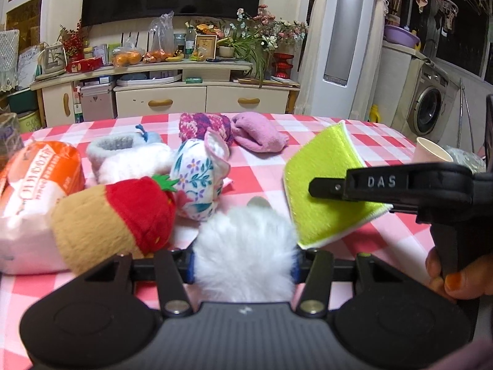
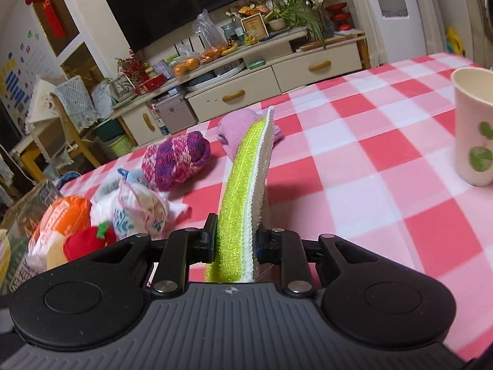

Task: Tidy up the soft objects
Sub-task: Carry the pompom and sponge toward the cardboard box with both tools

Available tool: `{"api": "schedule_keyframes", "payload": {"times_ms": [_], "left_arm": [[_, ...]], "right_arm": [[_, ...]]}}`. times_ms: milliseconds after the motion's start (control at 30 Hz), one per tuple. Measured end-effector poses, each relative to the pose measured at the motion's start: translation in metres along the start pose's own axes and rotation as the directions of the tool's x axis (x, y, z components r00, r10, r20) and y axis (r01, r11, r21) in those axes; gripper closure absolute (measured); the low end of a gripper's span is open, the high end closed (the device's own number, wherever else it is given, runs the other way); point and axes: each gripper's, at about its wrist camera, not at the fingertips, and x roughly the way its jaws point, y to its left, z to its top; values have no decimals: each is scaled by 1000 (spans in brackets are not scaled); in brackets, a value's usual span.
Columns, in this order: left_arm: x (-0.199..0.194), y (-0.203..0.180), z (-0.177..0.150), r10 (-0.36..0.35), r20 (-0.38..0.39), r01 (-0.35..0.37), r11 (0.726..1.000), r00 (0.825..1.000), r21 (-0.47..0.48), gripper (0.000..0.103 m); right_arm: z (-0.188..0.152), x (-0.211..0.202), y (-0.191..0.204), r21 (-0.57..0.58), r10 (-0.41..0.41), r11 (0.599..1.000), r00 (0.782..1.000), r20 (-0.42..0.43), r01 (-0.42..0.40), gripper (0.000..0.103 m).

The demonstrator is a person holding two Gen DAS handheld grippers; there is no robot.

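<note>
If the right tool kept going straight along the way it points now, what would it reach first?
Probably the pink rolled cloth. The right tool is shut on the green sponge, whose far end lines up with that cloth in the right wrist view. Depth is unclear, so it might meet the checked tablecloth first.

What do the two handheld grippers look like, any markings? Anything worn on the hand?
Both are matte black: a ribbed grey-black body, a round disc on each side, and linkage bars with silver rivets. The left gripper has blue pads. The right gripper, seen from the side, has "DAS" embossed on one of its fingers. The hand wears orange nail polish.
</note>
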Motion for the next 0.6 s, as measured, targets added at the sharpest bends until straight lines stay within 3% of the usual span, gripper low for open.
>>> {"api": "schedule_keyframes", "payload": {"times_ms": [600], "left_arm": [[-54, 3, -9, -46, 14, 45, 998, 999, 48, 53]], "right_arm": [[-27, -44, 18, -105, -84, 991, 996, 17, 85, 78]]}}
